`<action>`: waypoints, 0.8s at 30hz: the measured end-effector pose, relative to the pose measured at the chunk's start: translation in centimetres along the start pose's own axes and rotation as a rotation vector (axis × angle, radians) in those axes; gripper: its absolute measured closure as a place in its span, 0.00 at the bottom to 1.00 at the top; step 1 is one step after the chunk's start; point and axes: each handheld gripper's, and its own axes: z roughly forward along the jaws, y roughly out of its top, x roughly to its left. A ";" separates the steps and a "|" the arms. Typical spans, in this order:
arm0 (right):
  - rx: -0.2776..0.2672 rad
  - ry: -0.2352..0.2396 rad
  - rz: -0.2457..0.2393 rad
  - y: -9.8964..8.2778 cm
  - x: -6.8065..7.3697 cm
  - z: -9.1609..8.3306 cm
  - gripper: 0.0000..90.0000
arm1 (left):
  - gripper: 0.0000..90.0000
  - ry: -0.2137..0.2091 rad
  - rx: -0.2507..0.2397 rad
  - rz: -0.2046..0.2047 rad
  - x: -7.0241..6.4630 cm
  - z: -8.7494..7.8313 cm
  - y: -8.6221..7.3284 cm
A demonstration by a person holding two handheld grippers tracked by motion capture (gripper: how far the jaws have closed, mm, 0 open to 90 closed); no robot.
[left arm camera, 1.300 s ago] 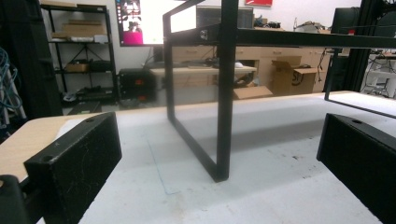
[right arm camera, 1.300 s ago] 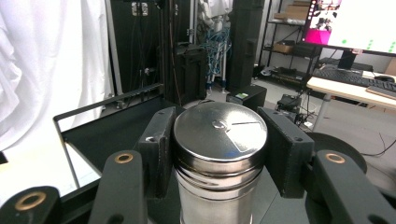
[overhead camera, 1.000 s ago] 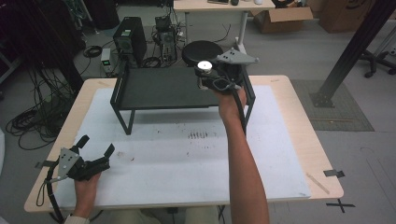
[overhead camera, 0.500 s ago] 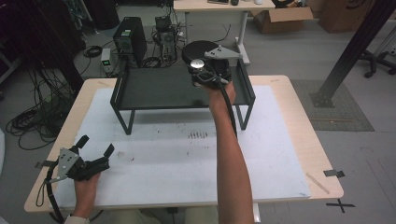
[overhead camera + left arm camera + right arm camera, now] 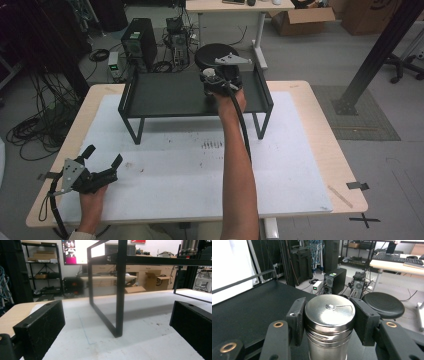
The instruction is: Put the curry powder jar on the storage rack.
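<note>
The right gripper (image 5: 329, 322) is pinching a steel shaker tin (image 5: 329, 315) between its two black jaws, the pads pressing on either side just under the lid. The tin is standing upright, its long axis vertical and its flat lid, with a small centre rivet, facing up. Seen from the high view, the right gripper (image 5: 216, 82) is hovering over the back right part of the black raised tray (image 5: 165, 95), with the tin's bright top (image 5: 209, 73) showing at its front; I cannot tell whether the tin's base is touching the tray surface.

Compared with a second ago, the right hand has been travelling leftward and a little toward the back rail of the tray, sinking slightly as it goes, with the grip on the tin unchanged. The forearm is now reaching almost straight up the worktop (image 5: 310, 100) rather than slanting to the right.

The left gripper (image 5: 102, 167) is resting near the front left corner of the white mat (image 5: 180, 170), in the same spot as before, its jaws spread wide with nothing between them. In the left gripper view the two jaws are standing far apart, framing a leg of the tray (image 5: 120, 290) across the mat. Behind the worktop, a round black stool (image 5: 383, 304) is standing on the floor.
</note>
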 end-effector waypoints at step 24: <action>-0.001 0.002 0.049 -1.0 -0.3 0.6 0.41 | 0.00 -0.001 0.002 0.003 0.0 0.0 0.0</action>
